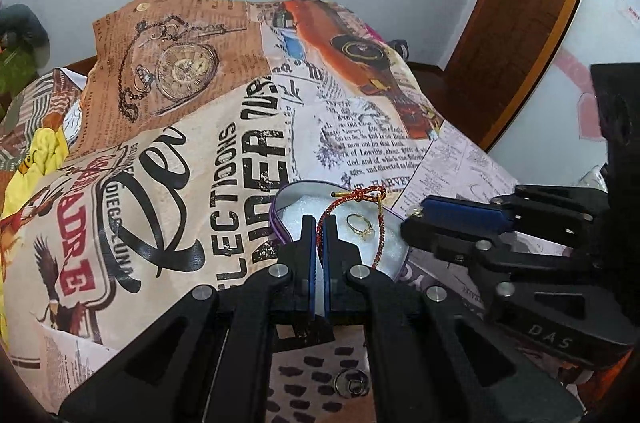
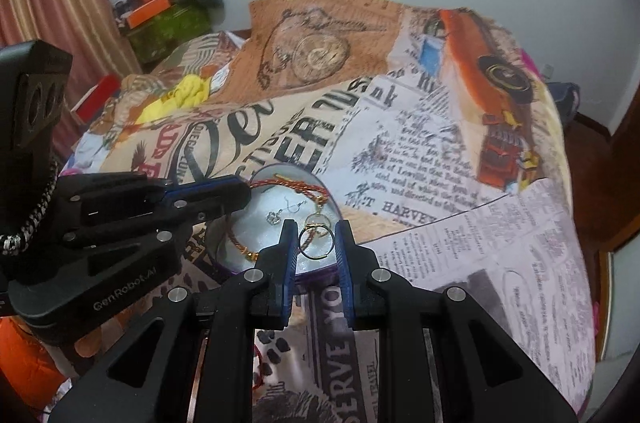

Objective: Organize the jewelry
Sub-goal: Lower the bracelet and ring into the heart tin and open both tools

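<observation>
A round purple-rimmed box with white padding [image 1: 298,209] [image 2: 276,201] lies on the printed cloth. My left gripper [image 1: 319,223] is shut on a red braided cord bracelet [image 1: 362,197] that drapes over the box; it also shows in the right wrist view [image 2: 298,188]. A gold ring with a stone [image 1: 360,225] rests on the padding. My right gripper [image 2: 316,239] holds a thin gold ring [image 2: 316,242] between its pads above the box's near edge; the same gripper shows in the left wrist view [image 1: 416,213]. A small silver earring [image 2: 276,217] lies in the box.
A newspaper-print cloth [image 1: 256,127] covers the bed. A small round metal piece [image 1: 352,383] lies on the cloth near me. Clutter and boxes [image 2: 160,11] stand at the back left, a wooden door [image 1: 532,3] to the right.
</observation>
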A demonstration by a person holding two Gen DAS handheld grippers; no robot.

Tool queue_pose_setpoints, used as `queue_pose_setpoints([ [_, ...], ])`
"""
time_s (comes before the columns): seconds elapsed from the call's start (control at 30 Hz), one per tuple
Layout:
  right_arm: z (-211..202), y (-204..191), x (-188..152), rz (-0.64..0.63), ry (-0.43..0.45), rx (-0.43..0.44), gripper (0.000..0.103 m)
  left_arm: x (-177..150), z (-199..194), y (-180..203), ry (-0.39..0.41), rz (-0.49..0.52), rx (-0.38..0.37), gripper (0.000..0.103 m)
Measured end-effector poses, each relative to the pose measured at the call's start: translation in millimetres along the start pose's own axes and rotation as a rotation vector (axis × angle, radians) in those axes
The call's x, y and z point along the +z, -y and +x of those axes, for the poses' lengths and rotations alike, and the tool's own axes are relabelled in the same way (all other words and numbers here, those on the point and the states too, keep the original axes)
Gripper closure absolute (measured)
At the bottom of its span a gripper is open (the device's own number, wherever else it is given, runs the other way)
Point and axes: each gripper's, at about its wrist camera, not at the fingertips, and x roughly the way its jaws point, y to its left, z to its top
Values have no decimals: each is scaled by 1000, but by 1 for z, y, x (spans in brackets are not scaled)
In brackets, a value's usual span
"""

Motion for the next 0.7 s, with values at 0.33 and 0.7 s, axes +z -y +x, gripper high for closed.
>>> queue_pose_setpoints([
  [0.33,22,-1,-1,-44,-68,53,86,-3,8,0,-16,27,28,102],
  [0.7,27,-7,1,-79,-81,37,86,-6,3,3,-16,42,44,102],
])
